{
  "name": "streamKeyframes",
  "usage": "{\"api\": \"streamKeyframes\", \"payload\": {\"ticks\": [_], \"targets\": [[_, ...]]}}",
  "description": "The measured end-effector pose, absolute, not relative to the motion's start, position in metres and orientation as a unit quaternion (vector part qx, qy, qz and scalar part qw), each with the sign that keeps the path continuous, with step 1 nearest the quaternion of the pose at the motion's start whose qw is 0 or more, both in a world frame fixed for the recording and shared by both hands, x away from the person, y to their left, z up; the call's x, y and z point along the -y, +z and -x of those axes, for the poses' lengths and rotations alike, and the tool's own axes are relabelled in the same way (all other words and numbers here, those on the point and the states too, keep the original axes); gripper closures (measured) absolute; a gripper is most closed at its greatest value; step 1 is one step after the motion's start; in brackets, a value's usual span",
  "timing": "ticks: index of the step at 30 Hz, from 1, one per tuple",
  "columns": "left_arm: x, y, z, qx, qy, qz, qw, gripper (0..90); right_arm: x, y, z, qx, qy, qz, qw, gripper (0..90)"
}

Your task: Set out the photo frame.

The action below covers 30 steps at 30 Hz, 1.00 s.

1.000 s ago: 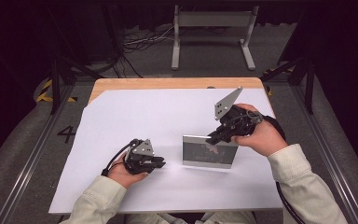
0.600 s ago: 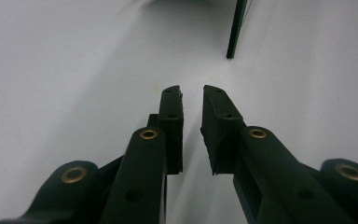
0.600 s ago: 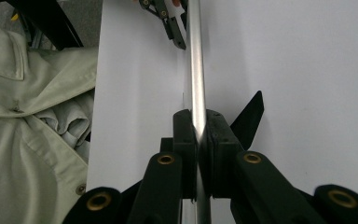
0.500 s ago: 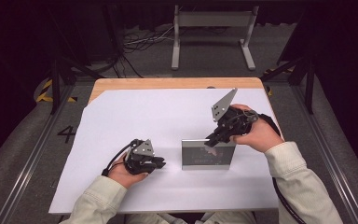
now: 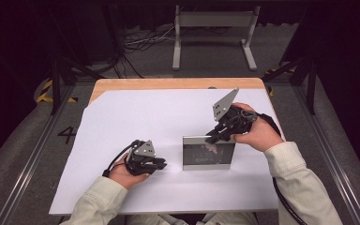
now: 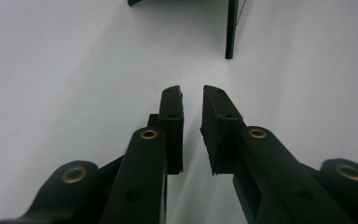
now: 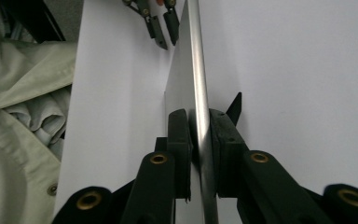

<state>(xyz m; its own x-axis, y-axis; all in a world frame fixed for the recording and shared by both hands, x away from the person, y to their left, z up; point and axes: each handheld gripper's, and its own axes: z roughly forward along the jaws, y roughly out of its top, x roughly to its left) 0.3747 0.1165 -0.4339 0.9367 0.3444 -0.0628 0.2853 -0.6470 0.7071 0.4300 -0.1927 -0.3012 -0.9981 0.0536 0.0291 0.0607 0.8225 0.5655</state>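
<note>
A silver-edged picture frame [image 5: 208, 154] stands upright on the white table sheet [image 5: 122, 117], its dark glass facing the person. My right gripper [image 5: 212, 138] reaches down over the frame's top edge [image 7: 198, 70]. Its jaws have just been opening: the silver edge runs between the pads [image 7: 179, 135], with a thin dark gap on one side. My left gripper [image 5: 161, 164] rests on the sheet to the left of the frame, pointing at its side edge [image 6: 231, 28]. Its jaws [image 6: 191, 91] stand slightly apart with nothing between them.
The white sheet covers a wooden tabletop [image 5: 168, 83]. A metal stand [image 5: 213, 33] and cables lie on the dark floor beyond. A light sleeve [image 7: 23, 116] shows beside the sheet's edge, and the left gripper [image 7: 161, 32] shows farther off in the right gripper view.
The right hand and the frame's top edge shifted slightly. The left hand stayed put.
</note>
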Motion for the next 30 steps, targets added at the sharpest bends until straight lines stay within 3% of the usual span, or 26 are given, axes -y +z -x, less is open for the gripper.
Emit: {"api": "streamKeyframes", "payload": {"ticks": [2,4,9,30], "targets": [[-0.117,-0.434,-0.375,-0.174,0.039,-0.907,0.381,78.5,0.194,-0.302,-0.431,0.953,-0.301,0.034,0.006,76.2],[-0.117,-0.434,-0.375,-0.175,0.038,-0.907,0.382,78.4,0.195,-0.302,-0.43,0.951,-0.305,0.055,-0.005,66.3],[-0.117,-0.434,-0.374,-0.175,0.038,-0.907,0.382,77.8,0.2,-0.302,-0.43,0.944,-0.322,0.079,-0.006,53.3],[-0.121,-0.434,-0.376,-0.191,0.038,-0.903,0.383,70.4,0.242,-0.29,-0.412,0.927,-0.356,0.114,-0.023,48.9]]}}
